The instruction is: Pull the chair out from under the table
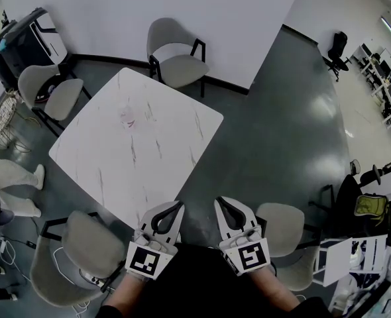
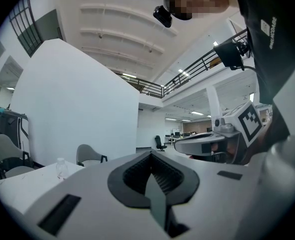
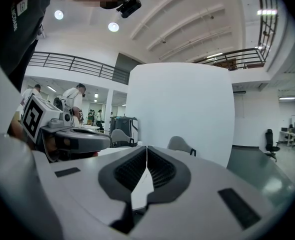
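Right now both tools are held side by side over the near corner of the table [image 1: 116, 158], a white, marble-patterned square that the head view sees corner-on. The left gripper [image 1: 177, 207] has its jaws pressed together with nothing between them; in the left gripper view the two dark ribbed pads meet along a single line. The right gripper [image 1: 220, 203] is closed in the same way and is just as empty, and the right gripper view shows only a thin seam between its pads. Both point level toward the table.

Four grey chairs with black frames stand round the table. The near-left chair [image 1: 83, 254] is just beside the left gripper, its frame close to the table's near-left edge. The near-right chair [image 1: 283, 234] is just beside the right gripper and apart from the table. The far chair [image 1: 177, 61] stands against the white wall, the front of its seat close to the table's far edge. The left chair [image 1: 50, 91] sits near the far-left edge. I cannot tell which of them is the one to be pulled; neither tool grips any chair.

A clear bottle [image 2: 61, 168] stands upright on the tabletop. A person's legs [image 1: 13, 177] in white trousers show at the left edge of the head view, well apart from the table
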`<state>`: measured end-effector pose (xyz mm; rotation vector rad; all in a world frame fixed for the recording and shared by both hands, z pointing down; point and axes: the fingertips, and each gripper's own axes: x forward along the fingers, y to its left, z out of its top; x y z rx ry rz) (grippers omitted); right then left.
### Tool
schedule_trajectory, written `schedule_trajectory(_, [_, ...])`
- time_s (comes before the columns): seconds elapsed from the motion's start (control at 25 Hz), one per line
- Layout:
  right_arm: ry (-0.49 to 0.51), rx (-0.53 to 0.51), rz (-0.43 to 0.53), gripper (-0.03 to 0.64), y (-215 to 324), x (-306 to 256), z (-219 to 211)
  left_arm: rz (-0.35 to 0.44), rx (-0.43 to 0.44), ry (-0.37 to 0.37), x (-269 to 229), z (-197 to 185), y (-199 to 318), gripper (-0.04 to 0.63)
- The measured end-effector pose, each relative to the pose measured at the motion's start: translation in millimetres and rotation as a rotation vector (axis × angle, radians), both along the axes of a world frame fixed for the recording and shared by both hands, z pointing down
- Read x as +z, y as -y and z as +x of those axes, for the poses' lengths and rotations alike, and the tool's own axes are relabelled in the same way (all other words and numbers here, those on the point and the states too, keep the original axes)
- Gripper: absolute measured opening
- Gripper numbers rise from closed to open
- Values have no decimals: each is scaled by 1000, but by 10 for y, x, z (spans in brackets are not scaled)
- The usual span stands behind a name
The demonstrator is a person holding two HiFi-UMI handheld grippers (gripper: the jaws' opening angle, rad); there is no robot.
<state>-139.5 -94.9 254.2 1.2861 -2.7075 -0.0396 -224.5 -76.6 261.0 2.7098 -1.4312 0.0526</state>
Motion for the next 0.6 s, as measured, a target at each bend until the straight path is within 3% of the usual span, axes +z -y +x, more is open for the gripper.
schedule_trajectory(0.6, [-29,7,-1,15,111,61,-61,-29,-7,7,66,-91,107,5])
